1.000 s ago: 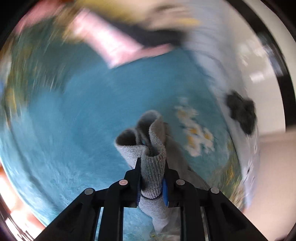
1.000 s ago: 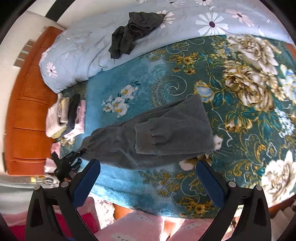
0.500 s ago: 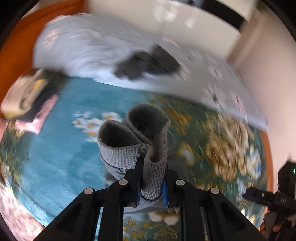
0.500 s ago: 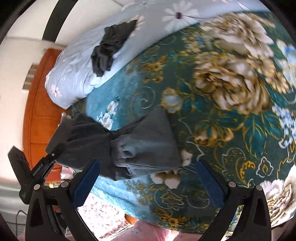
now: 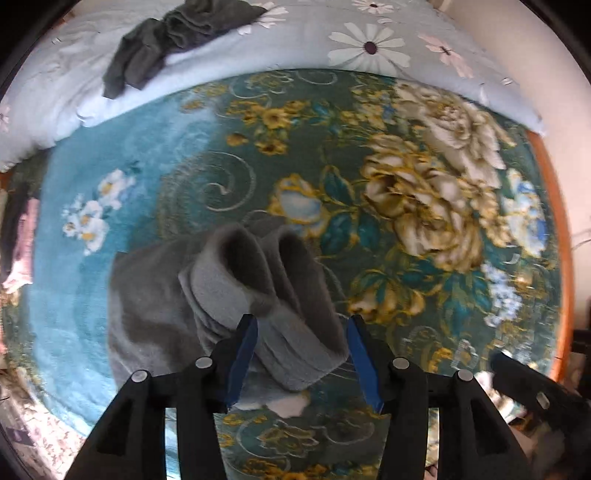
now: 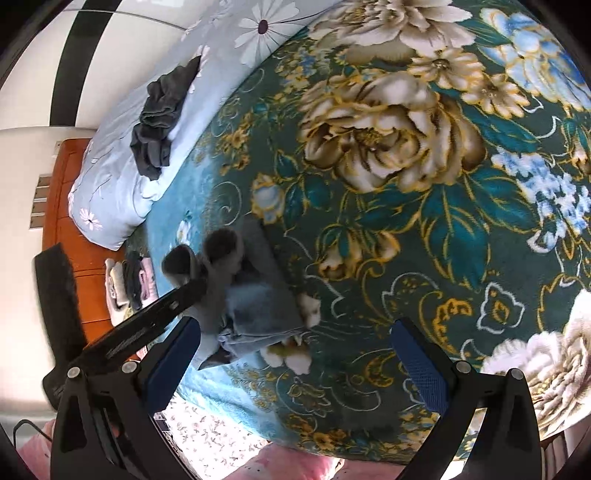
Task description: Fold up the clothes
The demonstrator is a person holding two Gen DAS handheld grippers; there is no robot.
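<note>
a folded pair of grey fleece sweatpants point(image 5: 159, 306) lies on the teal floral plush blanket point(image 5: 406, 192) that covers the bed, near its front edge, with the two ribbed cuffs point(image 5: 258, 266) standing up as open tubes in front of the left hand-held gripper point(image 5: 301, 363). that gripper's blue-padded fingers point(image 5: 242, 360) sit parted on either side of the cuffed fabric, the pads standing off the cloth rather than pinching it, though the inner face of the left pad is partly hidden by the fleece. seen from the right wrist camera, the same grey bundle point(image 6: 255, 295) rests to the left of the view, its lower layers stacked flat on the blanket point(image 6: 406, 206) and the left tool's black arm lying across it. the right hand-held gripper point(image 6: 295, 365) hangs wide open above the blanket, holding nothing, well apart from the pants. farther back, a crumpled dark grey garment point(image 5: 173, 40) sits on the pale blue daisy-print duvet point(image 5: 332, 33) along the far side of the bed. at the left edge of the bed a small stack of folded clothes in cream, dark and pink point(image 6: 127, 284) rests beside the orange wooden headboard point(image 6: 62, 206).
</note>
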